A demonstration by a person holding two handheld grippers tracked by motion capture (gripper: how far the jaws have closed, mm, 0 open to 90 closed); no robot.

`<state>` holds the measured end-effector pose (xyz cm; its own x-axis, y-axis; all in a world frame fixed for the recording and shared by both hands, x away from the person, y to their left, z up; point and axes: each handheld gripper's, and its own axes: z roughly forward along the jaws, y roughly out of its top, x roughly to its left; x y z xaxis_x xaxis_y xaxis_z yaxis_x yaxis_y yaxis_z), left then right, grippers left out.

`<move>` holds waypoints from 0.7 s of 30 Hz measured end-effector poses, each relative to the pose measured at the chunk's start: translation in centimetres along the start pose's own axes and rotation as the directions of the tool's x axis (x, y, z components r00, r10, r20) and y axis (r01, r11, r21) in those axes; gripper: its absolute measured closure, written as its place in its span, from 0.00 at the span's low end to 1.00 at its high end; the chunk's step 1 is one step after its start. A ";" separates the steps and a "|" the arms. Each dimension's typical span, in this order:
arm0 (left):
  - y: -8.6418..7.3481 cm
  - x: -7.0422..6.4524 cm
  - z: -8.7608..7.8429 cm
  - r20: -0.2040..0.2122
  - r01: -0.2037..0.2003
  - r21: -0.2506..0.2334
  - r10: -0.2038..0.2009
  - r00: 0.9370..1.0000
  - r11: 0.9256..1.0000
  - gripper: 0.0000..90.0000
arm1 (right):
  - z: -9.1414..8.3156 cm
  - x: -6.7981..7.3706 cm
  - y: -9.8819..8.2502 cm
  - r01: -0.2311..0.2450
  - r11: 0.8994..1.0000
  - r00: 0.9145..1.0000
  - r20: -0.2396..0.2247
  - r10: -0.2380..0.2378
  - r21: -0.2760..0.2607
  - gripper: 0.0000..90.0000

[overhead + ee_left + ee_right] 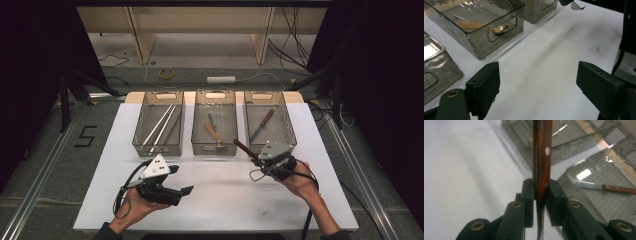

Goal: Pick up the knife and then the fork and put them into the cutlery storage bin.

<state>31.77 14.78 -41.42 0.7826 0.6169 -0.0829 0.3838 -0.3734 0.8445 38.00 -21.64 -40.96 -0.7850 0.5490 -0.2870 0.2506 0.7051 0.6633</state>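
My right gripper (259,159) (541,187) is shut on a knife (244,148) (542,157) with a brown wooden handle. The handle sticks out past the jaws toward the bins, and the blade runs back between them. It hovers just in front of the right clear bin (287,125), where another wooden-handled knife (263,124) (609,187) lies. My left gripper (181,180) (537,77) stands open over the white tabletop (225,200), with nothing between its jaws, in front of the left bin (158,145).
Three clear bins stand in a row at the back of the table. The left one holds long pale sticks (160,125). The middle bin (214,148) (496,42) holds a wooden-handled spoon (214,134) (499,29). Dark floor and metal rails flank the table.
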 end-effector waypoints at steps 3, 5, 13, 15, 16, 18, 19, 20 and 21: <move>-0.3 0.3 -0.6 -0.016 0.022 -0.037 -0.022 1.000 0.999 0.19 | -0.1 -1.7 0.4 -0.057 0.998 0.998 0.019 0.057 0.001 0.87; -0.6 0.5 -0.8 -0.033 0.027 -0.053 -0.028 0.999 0.998 0.19 | -0.2 -2.8 0.7 -0.077 0.997 0.997 0.027 0.077 -0.004 0.87; -1.2 0.9 -1.5 -0.057 0.040 -0.085 -0.045 0.997 0.996 0.18 | 0.1 -6.7 2.5 -0.164 0.986 0.985 0.044 0.164 -0.019 0.87; -1.3 0.9 -1.6 -0.057 0.038 -0.082 -0.043 0.997 0.996 0.18 | 0.5 -7.5 2.7 -0.173 0.985 0.983 0.055 0.173 -0.007 0.87; -1.4 0.9 -1.6 -0.058 0.038 -0.081 -0.042 0.997 0.996 0.18 | 0.6 -7.9 2.9 -0.180 0.984 0.982 0.059 0.180 -0.003 0.87; -1.5 0.9 -1.6 -0.059 0.038 -0.081 -0.043 0.997 0.996 0.18 | 0.9 -8.5 3.1 -0.195 0.981 0.979 0.066 0.195 0.002 0.87; -1.5 0.9 -1.7 -0.061 0.038 -0.084 -0.043 0.997 0.996 0.18 | 1.1 -8.8 3.1 -0.203 0.979 0.977 0.069 0.203 -0.001 0.87; -1.5 0.9 -1.7 -0.063 0.036 -0.087 -0.041 0.997 0.996 0.18 | 1.2 -9.1 3.2 -0.215 0.977 0.974 0.070 0.215 -0.001 0.87; -1.5 0.9 -1.8 -0.062 0.037 -0.091 -0.042 0.997 0.995 0.18 | 1.4 -9.4 3.2 -0.223 0.975 0.972 0.077 0.222 0.000 0.87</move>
<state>31.00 17.11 -41.80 0.7340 0.6737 -0.0857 0.3658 -0.2859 0.8857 46.99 -23.87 -37.08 -0.6639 0.7248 -0.1844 0.4193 0.5649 0.7107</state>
